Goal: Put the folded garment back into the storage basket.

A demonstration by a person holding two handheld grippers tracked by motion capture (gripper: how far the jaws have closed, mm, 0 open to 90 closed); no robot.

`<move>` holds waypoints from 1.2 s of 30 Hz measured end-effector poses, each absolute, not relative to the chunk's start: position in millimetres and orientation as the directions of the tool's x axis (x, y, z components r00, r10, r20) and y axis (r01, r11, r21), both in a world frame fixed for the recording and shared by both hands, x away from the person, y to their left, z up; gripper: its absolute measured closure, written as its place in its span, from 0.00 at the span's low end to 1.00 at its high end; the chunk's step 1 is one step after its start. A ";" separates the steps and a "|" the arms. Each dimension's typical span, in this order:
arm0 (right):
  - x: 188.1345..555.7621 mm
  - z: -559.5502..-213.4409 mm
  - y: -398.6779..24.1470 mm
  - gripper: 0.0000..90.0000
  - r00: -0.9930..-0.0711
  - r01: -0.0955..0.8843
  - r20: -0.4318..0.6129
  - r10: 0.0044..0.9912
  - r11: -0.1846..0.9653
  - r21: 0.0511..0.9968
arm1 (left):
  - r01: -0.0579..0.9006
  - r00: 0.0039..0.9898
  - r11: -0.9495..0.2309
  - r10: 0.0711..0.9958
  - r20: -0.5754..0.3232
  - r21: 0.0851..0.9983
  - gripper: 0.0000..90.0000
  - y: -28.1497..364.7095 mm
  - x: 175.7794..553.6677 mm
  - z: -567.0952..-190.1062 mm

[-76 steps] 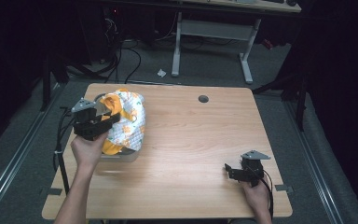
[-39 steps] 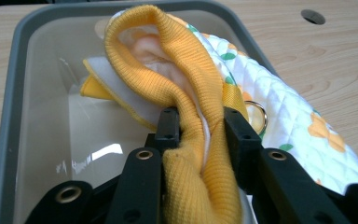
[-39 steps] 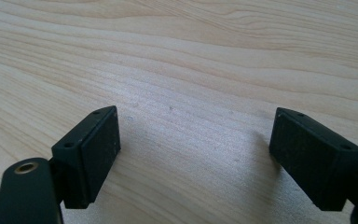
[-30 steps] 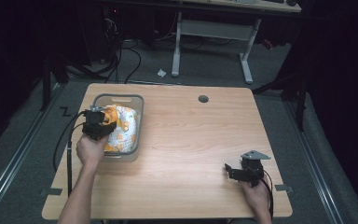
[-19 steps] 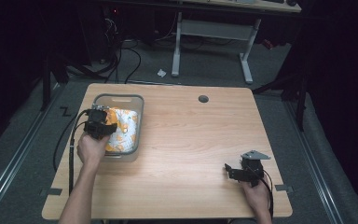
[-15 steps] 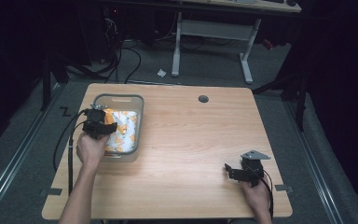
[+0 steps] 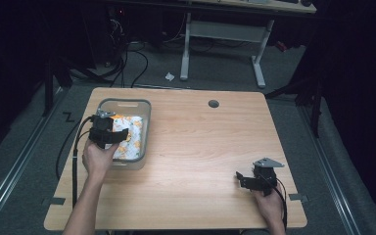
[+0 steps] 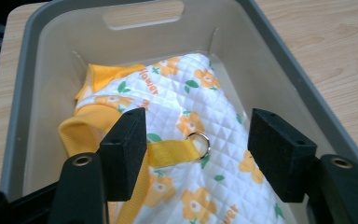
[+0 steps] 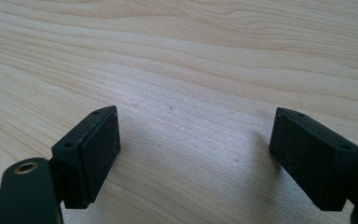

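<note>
Faintly, "flower" reads on the quilted cloth in the bin.

White quilted cloth with orange flowers, grey bin, black tongs.

A white quilted garment with orange flowers lies crumpled inside the grey bin.

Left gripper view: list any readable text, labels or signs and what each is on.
"flower": orange print on the white quilted garment in the grey bin, near its yellow collar, running at a slant.
A second orange word at the garment's bottom edge is cut off by the frame, not readable.
High view: the garment's print is too small to read.
Bin, left gripper, right gripper and table: no text seen.
</note>
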State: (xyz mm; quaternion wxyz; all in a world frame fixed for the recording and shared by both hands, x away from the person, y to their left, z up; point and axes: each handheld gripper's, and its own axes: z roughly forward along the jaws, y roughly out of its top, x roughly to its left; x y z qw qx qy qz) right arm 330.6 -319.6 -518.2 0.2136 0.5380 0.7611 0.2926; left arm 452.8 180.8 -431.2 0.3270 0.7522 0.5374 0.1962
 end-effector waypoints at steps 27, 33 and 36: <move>330.6 -518.2 -319.5 0.18 -0.330 0.694 -0.011 0.944 0.250 0.675 | 0.599 0.441 -0.231 0.895 -0.074 0.766 0.42 154.7 423.3 -422.3; 330.6 -518.2 -319.6 0.18 -0.330 0.694 -0.011 0.944 0.250 0.675 | 0.583 0.465 -0.243 0.882 -0.074 0.775 0.42 146.9 418.1 -420.1; 330.5 -518.2 -319.5 0.18 -0.329 0.694 -0.011 0.944 0.250 0.675 | 0.576 0.475 -0.246 0.877 -0.075 0.779 0.42 144.1 415.7 -418.8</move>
